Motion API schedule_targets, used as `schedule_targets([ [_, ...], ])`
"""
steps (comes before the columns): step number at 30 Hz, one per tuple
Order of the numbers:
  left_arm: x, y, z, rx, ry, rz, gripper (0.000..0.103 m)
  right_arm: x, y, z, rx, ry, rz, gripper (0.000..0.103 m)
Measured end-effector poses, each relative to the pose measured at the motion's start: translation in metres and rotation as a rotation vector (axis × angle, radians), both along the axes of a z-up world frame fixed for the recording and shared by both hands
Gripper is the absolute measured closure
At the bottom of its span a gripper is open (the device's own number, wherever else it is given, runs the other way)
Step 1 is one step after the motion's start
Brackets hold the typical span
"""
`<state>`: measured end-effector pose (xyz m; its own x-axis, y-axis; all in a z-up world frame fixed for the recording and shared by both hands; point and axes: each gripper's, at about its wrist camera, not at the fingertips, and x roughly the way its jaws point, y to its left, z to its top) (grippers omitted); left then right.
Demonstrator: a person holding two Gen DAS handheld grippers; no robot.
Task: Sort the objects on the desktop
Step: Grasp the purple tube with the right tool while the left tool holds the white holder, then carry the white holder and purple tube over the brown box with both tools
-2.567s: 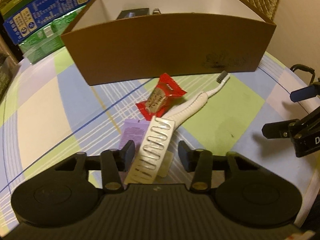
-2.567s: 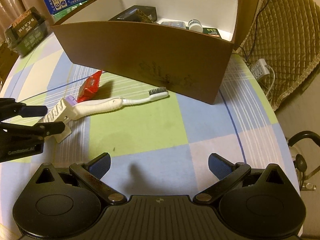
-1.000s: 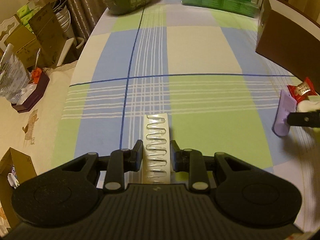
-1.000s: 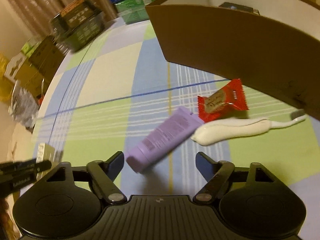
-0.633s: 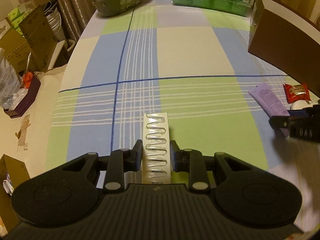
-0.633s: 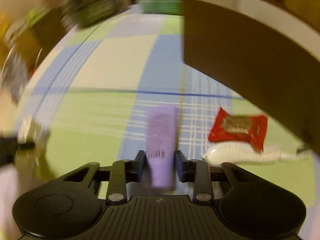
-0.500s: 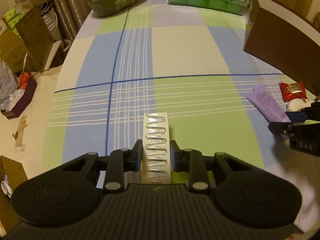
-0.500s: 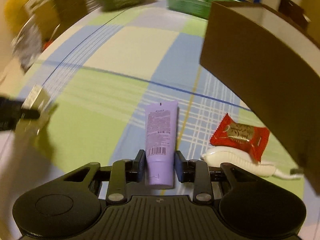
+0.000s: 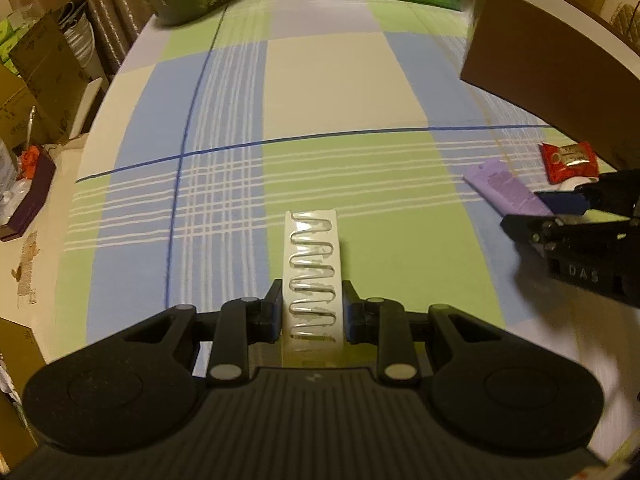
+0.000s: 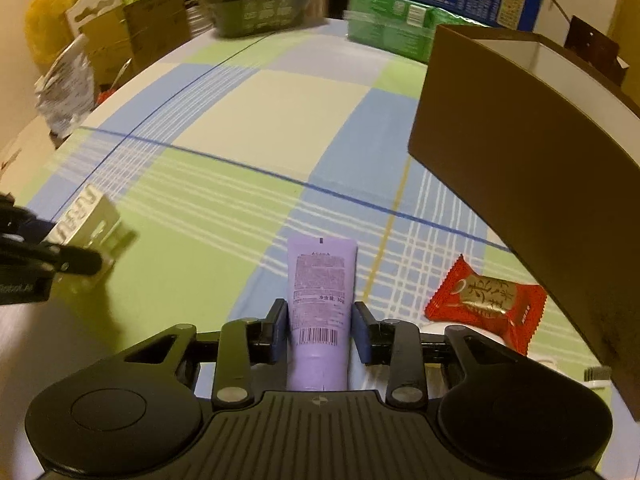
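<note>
Pick-up step, both hands loaded. Left gripper clenches the white clip card above the checked cloth; right gripper, jaws just closing, grasps the purple tube. Next, probably: carry both to the brown box.

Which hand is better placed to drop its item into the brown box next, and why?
The right. Its gripper has the purple tube between its jaws, and the brown box stands close beside it. The left gripper holds the blister strip, with the box further off across the cloth.
</note>
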<state>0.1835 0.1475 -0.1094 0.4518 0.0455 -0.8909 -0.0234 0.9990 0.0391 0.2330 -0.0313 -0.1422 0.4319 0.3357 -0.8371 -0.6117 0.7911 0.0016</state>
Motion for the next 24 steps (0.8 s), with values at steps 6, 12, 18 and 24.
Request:
schedule_targets([
  [6, -0.003, -0.016, 0.0, -0.012, 0.003, -0.045, 0.08, -0.01, -0.012, 0.005, -0.02, 0.044, 0.004, 0.072],
  [12, -0.004, -0.039, 0.005, -0.024, -0.008, -0.105, 0.08, -0.024, -0.042, 0.014, 0.013, 0.071, -0.025, 0.072],
  [18, -0.003, -0.068, 0.016, -0.041, -0.031, -0.189, 0.08, -0.035, -0.082, 0.03, 0.055, 0.07, -0.103, 0.072],
  [24, 0.001, -0.103, 0.031, -0.059, -0.071, -0.276, 0.08, -0.045, -0.12, 0.046, 0.076, 0.065, -0.188, 0.072],
])
